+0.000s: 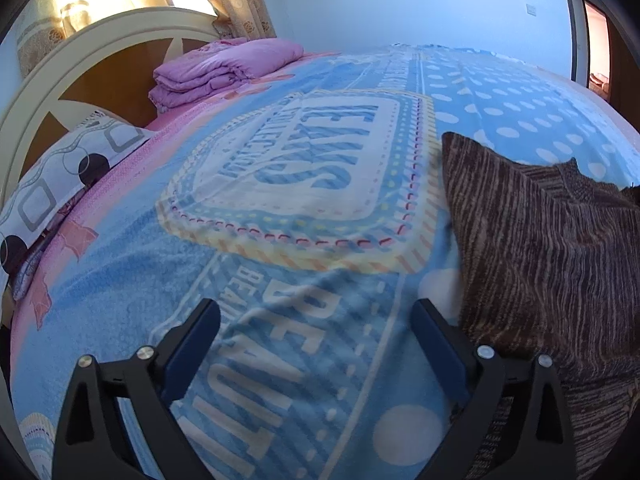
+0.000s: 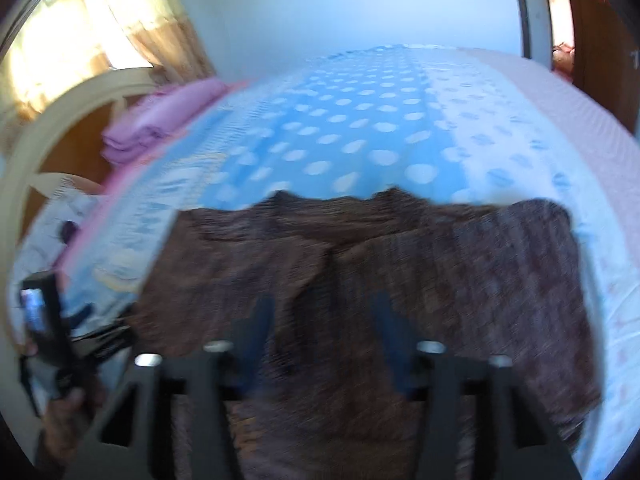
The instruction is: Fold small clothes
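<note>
A brown striped knit garment [image 1: 540,248] lies flat on the bed to the right in the left wrist view. My left gripper [image 1: 316,312] hovers over the blue blanket beside the garment's left edge, jaws wide open with only blanket between them; its right finger [image 1: 436,340] is close to the garment's edge. The right wrist view is blurred. There the same garment [image 2: 440,264] fills the middle, with a dark crease running down its centre. My right gripper [image 2: 322,312] hangs over it, fingers apart, with no cloth pinched between them.
The bed carries a blue printed blanket [image 1: 280,184] with white dots. A folded pink quilt [image 1: 224,68] and a patterned pillow [image 1: 60,176] lie by the cream headboard [image 1: 80,60]. The other hand-held gripper body [image 2: 44,320] and a hand [image 2: 68,408] show at the left.
</note>
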Demonstrator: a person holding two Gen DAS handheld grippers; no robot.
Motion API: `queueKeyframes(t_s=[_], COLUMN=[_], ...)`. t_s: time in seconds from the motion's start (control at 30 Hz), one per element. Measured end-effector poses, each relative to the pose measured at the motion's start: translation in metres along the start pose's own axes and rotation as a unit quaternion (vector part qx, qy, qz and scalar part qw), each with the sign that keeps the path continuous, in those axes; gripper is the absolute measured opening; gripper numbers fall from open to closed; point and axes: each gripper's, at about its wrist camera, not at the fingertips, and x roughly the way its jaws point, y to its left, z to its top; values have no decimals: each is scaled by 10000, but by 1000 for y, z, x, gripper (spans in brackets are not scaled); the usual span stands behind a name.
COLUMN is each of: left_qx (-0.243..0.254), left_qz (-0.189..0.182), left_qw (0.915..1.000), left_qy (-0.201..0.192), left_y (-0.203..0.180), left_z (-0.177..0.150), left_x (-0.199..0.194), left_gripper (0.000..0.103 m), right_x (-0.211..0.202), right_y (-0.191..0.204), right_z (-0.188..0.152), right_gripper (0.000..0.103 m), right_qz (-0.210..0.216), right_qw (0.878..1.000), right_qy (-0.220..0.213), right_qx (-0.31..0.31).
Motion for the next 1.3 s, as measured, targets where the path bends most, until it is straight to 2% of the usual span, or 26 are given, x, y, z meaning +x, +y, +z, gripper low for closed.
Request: queueKeyframes(t_s=[0.17,0.27,0.3,0.37,0.4,0.5,0.6,0.67,0.7,0.77,0.8,0.87,0.9,1.0,1.07,1.1,1.13,1.2,1.23,1.27,1.3], left_qx=[-13,-37,-43,-52,-67,-127,-114,-72,-60,-69,-97,-178,-207,-251,-251,-246,-243,-260,-276,-285,-298], left_qz=[-3,-19,-28,-37,-52,-99,-80,-42,-32,-67,-110,-213,-249,-293,-293,-292,-297,-319,-339,-351,-367], left_qw=[10000,10000,10000,10000,10000,9998,9998,9999,9999,9999,9998,9995,9994,9992,9992,9992,9991,9990,9989,9988,9987], left_qy=[11,27,30,32,38,75,121,125,118,112,123,146,153,144,137,144,152,162,169,175,181], left_y=[0,1,1,1,2,4,3,2,1,2,3,7,8,9,9,9,9,9,10,10,11], left_z=[0,-1,-1,-1,-1,-1,-1,-1,-1,-2,-2,-2,-2,-2,-2,-2,-2,-2,-2,-3,-3], left_x=[1,1,1,1,1,3,5,5,4,3,3,4,4,4,4,4,4,5,5,5,5], left_gripper=[101,101,101,101,102,103,103,103,103,103,103,103,103,103,103,103,103,103,103,103,103], right_x=[11,26,32,44,43,19,-5,-7,-3,15,16,7,3,-9,-7,-3,12,33,42,45,41], right_y=[38,54,55,60,61,60,61,58,54,42,37,31,27,12,-8,-15,-24,-33,-33,-29,-22], right_z=[-18,-24,-25,-32,-34,-37,-39,-42,-45,-51,-53,-53,-50,-34,-15,-10,-3,0,1,3,6], right_gripper=[58,57,53,11,8,7,7,7,7,11,16,46,49,49,49,49,48,37,14,5,5], right_qz=[65,-327,-394,-664,-811,-628,-624,-836,-964,-1014,-1022,-936,-760,-232,172,241,307,581,709,613,444], right_qw=[9978,9914,9898,9827,9799,9814,9785,9732,9713,9711,9715,9752,9793,9922,9985,9992,9983,9927,9902,9915,9949], right_qy=[108,283,359,578,506,240,-100,-158,-48,430,410,292,306,183,202,264,424,813,928,886,738], right_qx=[-656,-1234,-1323,-1632,-1749,-1798,-1965,-2138,-2175,-2118,-2099,-1986,-1850,-1207,-477,-195,261,676,771,723,526])
